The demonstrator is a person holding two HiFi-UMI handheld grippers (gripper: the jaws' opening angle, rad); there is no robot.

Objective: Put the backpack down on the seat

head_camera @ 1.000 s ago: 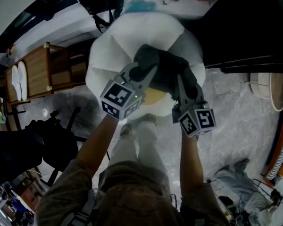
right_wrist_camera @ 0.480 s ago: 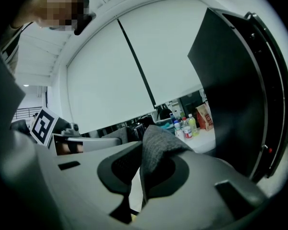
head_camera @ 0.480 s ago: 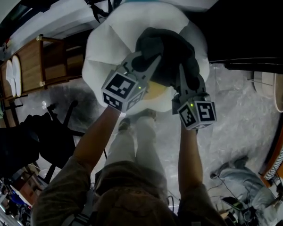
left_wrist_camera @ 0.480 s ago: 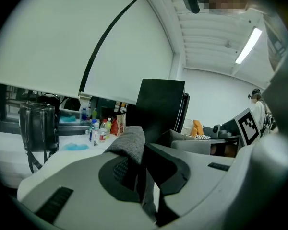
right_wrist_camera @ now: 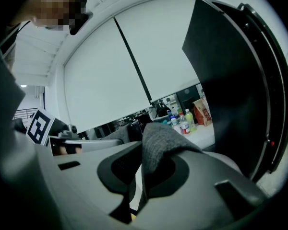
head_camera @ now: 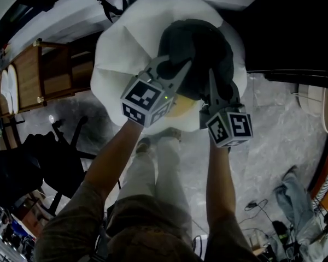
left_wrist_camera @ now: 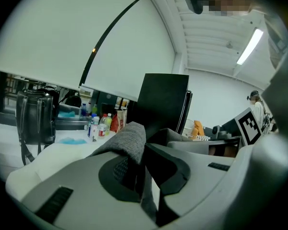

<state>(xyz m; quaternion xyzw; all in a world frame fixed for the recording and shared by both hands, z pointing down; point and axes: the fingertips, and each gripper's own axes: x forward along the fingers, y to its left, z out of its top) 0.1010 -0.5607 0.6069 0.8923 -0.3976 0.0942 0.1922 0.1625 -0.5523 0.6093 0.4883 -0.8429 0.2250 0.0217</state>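
Note:
A dark grey backpack [head_camera: 199, 48] hangs over the white round seat [head_camera: 117, 53], in the upper middle of the head view. My left gripper [head_camera: 174, 72] is shut on a fold of the backpack's grey fabric [left_wrist_camera: 127, 140] at its near left side. My right gripper [head_camera: 212, 83] is shut on another grey fold [right_wrist_camera: 158, 140] at its near right side. In both gripper views the cloth is pinched between the dark pads. Whether the backpack's bottom rests on the seat cannot be told. A yellowish patch [head_camera: 180, 108] shows just below the backpack.
A wooden shelf unit [head_camera: 44, 75] stands left of the seat. A black chair frame [head_camera: 54, 157] is at the lower left. Behind the seat is a white counter with bottles [left_wrist_camera: 98, 123] and a black bag [left_wrist_camera: 36, 116]. Clothes [head_camera: 295, 192] lie on the marble floor at right.
Both grippers have carried the backpack a little forward, further over the white seat. Both grips are unchanged.

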